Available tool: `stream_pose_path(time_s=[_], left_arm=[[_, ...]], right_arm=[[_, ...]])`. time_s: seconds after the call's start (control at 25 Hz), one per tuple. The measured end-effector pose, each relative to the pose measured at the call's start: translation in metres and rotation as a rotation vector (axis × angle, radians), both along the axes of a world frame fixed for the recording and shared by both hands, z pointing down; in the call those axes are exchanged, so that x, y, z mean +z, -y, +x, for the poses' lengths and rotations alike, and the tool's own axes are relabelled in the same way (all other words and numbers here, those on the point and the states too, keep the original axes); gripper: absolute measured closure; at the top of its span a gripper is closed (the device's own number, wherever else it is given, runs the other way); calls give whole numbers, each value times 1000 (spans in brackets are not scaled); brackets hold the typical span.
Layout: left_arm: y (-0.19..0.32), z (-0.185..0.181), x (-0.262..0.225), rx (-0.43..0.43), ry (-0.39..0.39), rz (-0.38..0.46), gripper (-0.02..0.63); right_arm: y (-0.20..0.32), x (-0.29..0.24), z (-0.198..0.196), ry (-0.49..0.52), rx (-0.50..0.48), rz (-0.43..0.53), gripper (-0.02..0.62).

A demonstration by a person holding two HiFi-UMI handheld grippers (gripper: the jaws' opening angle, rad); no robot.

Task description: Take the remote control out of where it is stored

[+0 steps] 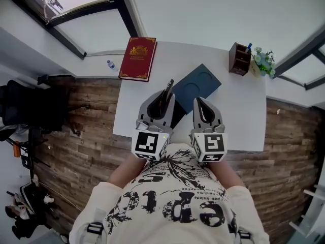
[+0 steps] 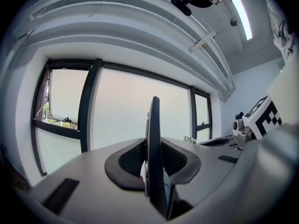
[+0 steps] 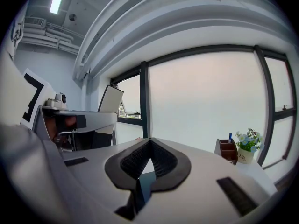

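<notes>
The left hand-held gripper (image 1: 165, 99) was clenched on the remote control (image 1: 169, 87), a slim dark bar pinched between its pads. In the head view, the remote's long axis ran along the jaws. Its free end poked past the fingertips toward the top of the frame, over the white worktop (image 1: 238, 111) and just left of a dark blue flat box (image 1: 199, 81). In the left gripper view the remote (image 2: 153, 125) stood upright at frame centre, thin edge toward the camera. The right hand-held gripper (image 3: 149, 146) was closed with its tips touching and nothing between them. A red book (image 1: 138, 58) lay at upper left, a brown pen holder (image 1: 239, 58) at upper right.
</notes>
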State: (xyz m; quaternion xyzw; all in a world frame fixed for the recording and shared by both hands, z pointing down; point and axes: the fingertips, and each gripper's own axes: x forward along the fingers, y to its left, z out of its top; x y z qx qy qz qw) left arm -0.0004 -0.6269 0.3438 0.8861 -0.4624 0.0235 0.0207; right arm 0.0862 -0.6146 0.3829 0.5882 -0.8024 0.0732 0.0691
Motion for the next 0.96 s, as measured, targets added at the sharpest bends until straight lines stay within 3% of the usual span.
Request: stream_pose_path(time_s=[0.4, 0.96], left_arm=[[2, 6, 4, -10, 51, 7, 517], [1, 16, 12, 9, 45, -39, 517]], right_arm=[[-2, 2, 3, 11, 2, -12, 592], [-3, 6, 9, 1, -14, -23, 592]])
